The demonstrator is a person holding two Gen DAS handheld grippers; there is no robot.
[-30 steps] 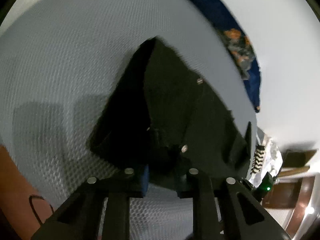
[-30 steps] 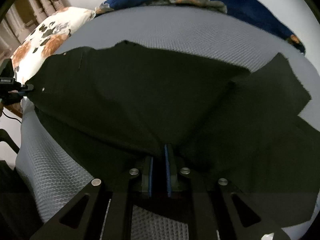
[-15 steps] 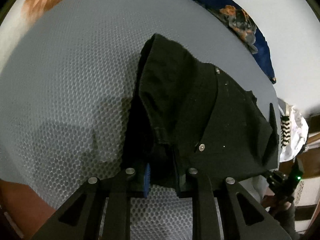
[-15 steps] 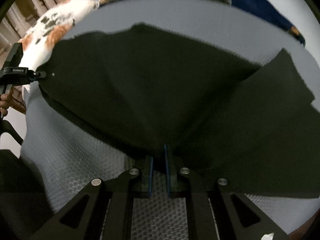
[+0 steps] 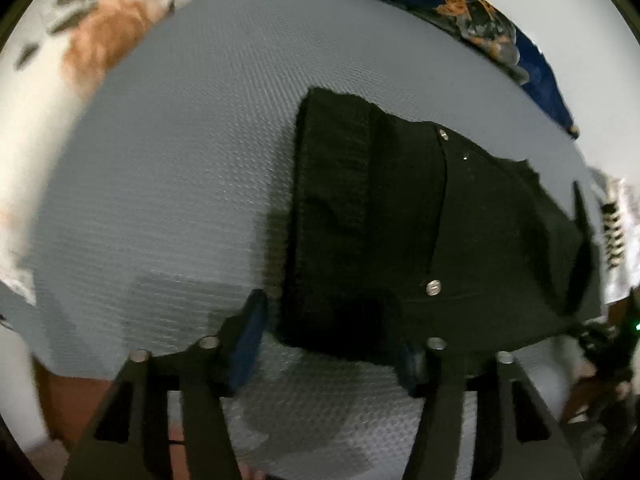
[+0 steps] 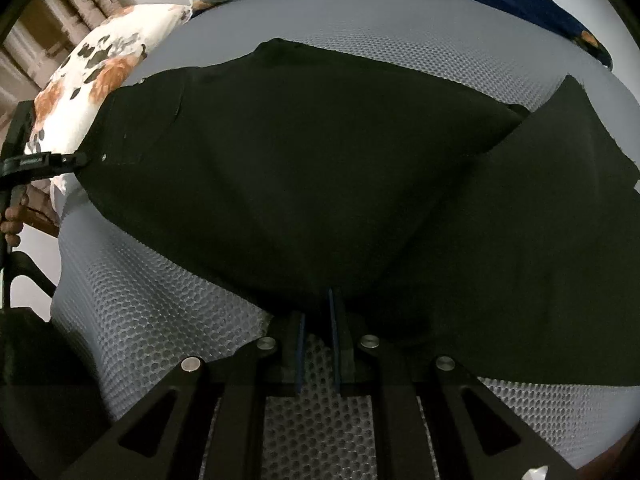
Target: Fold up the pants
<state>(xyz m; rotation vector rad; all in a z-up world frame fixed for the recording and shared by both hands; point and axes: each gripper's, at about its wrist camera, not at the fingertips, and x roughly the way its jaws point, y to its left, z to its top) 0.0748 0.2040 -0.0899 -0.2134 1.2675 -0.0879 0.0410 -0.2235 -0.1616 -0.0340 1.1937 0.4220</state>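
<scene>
Both cameras ride low behind their jaws, tilted steeply down and close over the grey honeycomb-mesh bed [image 5: 168, 184]. The left view looks along the black pants' [image 5: 400, 220] waistband; the right view faces them broadside. Both share the pants, the bed and the white floral pillow [image 6: 96, 76].

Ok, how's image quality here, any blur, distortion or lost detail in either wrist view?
Left wrist: floral pillow smeared by motion blur, pants fairly sharp. Right wrist: sharp, but the black pants lose fold detail. Both views: strong fisheye curving of the mesh mattress, dark corners.
</scene>
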